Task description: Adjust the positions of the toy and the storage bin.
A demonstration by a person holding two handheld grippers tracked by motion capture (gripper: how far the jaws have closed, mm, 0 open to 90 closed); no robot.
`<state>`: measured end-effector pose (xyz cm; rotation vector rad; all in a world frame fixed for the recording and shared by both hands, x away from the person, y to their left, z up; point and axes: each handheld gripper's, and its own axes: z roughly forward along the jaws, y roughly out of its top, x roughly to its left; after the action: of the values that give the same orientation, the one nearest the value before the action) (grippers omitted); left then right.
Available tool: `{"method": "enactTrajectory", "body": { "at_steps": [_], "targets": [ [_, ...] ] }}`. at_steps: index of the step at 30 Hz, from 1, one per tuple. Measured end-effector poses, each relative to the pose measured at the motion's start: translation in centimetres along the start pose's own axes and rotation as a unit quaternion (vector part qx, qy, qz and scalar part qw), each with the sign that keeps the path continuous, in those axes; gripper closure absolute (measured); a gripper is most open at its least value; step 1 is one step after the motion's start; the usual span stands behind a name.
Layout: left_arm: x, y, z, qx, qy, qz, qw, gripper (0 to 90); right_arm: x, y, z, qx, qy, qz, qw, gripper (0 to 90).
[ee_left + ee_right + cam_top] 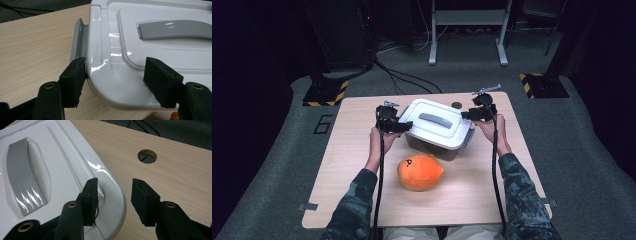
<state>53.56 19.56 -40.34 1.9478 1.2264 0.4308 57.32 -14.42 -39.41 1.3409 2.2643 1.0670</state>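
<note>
Both my grippers, left (404,126) and right (465,114), straddle opposite edges of the box lid (439,122) on the table (347,165), jaws not yet clamped; lid remains on, lifting is left.

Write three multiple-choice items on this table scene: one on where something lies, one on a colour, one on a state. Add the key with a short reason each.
1. Where does the plush toy lie?
A. On the box lid
B. On the table, between the box and the person
C. On the floor

2. What colour is the handle on the lid?
A. Grey
B. Red
C. Green

3. How does the lid stand?
A. Lying beside the box
B. Propped upright on the table
C. On the box

Key:
1 B: the high view shows the orange toy on the wood in front of the box.
2 A: a grey strip lies in the white lid.
3 C: the lid covers the box, with the left gripper and right gripper at its two ends.
</note>
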Motion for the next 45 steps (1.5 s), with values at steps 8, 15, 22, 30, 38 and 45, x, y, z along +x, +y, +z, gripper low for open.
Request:
{"method": "enactTrajectory", "body": {
  "at_steps": [8, 15, 22, 30, 38, 45],
  "targets": [
    [0.0, 0.8, 1.1, -0.005, -0.009, -0.003, 0.9999, 34.8, -0.6, -0.7, -0.6, -0.012, -0.013, 0.014, 0.9997, 60.4],
    [0.2, 1.9, 2.2, -0.004, 0.002, 0.005, 1.0, 35.9, -0.5, -1.1, -1.0, -0.016, -0.021, 0.021, 0.9994, 60.6],
    [-0.1, 3.2, 3.8, -0.006, 0.014, 0.007, 0.9999, 36.8, 0.1, -2.0, -1.8, -0.019, -0.04, 0.027, 0.9986, 59.9],
    [0.3, 3.6, 3.7, -0.001, 0.004, -0.023, 0.9997, 26.5, 0.5, -2.0, -2.3, -0.014, -0.039, 0.025, 0.9988, 48.2],
    [-0.5, 2.5, 0.8, 0.008, -0.027, -0.027, 0.9992, 20.2, -0.3, -1.2, -2.0, -0.02, -0.023, 0.022, 0.9993, 43.8],
    [-1.2, 1.5, 1.2, 0.034, -0.049, -0.012, 0.9981, 25.0, -0.9, -1.2, -1.0, -0.006, -0.009, 0.039, 0.9992, 46.8]
  ]
}}
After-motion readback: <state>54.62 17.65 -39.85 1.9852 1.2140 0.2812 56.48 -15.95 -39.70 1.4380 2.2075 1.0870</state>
